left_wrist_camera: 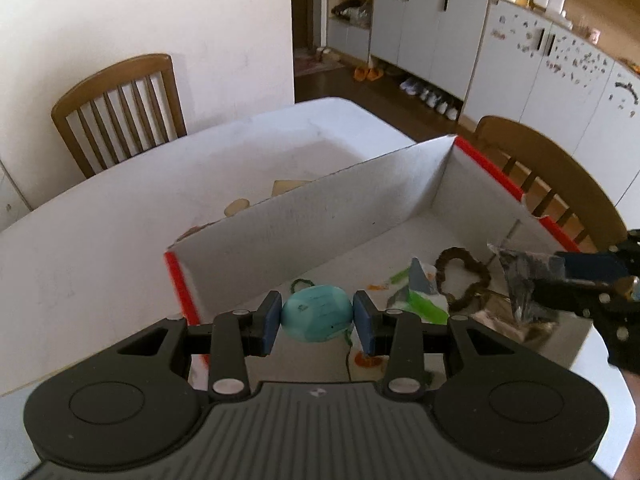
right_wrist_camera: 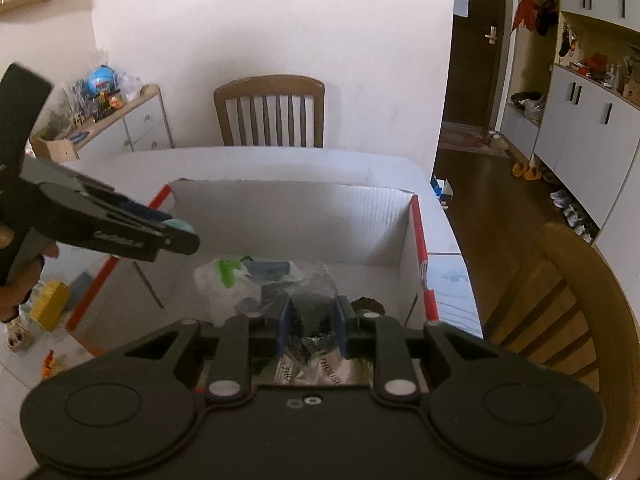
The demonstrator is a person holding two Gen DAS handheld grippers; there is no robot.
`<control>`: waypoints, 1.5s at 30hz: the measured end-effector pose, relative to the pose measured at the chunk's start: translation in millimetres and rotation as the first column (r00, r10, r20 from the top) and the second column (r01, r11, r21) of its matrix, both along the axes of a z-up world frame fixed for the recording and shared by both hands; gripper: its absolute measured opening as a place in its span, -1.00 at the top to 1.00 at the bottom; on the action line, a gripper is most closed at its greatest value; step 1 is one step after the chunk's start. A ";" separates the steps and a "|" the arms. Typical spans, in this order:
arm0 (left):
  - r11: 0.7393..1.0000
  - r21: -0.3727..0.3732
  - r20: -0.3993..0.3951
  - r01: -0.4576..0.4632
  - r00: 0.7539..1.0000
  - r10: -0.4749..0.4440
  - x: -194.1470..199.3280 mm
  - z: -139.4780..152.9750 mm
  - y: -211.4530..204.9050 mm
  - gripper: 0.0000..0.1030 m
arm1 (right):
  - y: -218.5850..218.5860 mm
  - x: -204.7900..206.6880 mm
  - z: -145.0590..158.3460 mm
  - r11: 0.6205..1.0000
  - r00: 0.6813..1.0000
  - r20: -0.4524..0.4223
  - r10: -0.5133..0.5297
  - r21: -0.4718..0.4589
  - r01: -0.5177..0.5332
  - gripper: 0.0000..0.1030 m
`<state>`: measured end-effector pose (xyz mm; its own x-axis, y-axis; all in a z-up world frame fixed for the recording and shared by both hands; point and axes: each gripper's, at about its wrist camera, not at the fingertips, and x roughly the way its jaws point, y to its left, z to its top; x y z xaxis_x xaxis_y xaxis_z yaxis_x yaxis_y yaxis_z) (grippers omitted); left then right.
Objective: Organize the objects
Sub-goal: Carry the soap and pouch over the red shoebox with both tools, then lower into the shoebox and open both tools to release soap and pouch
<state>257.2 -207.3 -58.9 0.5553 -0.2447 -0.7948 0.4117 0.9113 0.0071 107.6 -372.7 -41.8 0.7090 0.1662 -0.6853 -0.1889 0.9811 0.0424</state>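
Egg, long axis crosswise, sits clamped in the left gripper above the box; right gripper, at 3 o'clock, pinches a wrapper.

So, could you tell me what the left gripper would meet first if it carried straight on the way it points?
Probably the white inner wall of the cardboard box. The left gripper holds a teal egg over the box and points toward that wall, though depth is hard to judge.

Teal egg-shaped obj held above white box w/ red edges
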 end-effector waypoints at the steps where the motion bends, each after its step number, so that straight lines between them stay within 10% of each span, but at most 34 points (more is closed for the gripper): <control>1: 1.000 0.009 -0.005 -0.005 1.000 0.005 4.3 -2.9 -3.2 0.26 | 0.1 2.1 -2.1 1.000 1.000 -0.006 0.004 -0.001 -0.004 0.57; 22: 0.993 0.099 -0.213 -0.068 0.973 0.088 49.0 -54.0 -28.4 0.26 | 5.0 36.2 -38.8 0.997 0.991 -0.123 0.062 -0.029 -0.066 0.54; 45: 0.990 -0.013 -0.159 -0.143 0.977 0.139 11.3 -8.7 1.4 -0.07 | -13.1 4.0 -13.1 0.995 0.995 -0.071 0.063 0.078 -0.057 -0.06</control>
<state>268.5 -205.9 -67.6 0.4543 -0.1932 -0.8696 0.2734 0.9593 -0.0703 111.6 -385.9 -54.9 0.6442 0.2607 -0.7191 -0.2411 0.9614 0.1325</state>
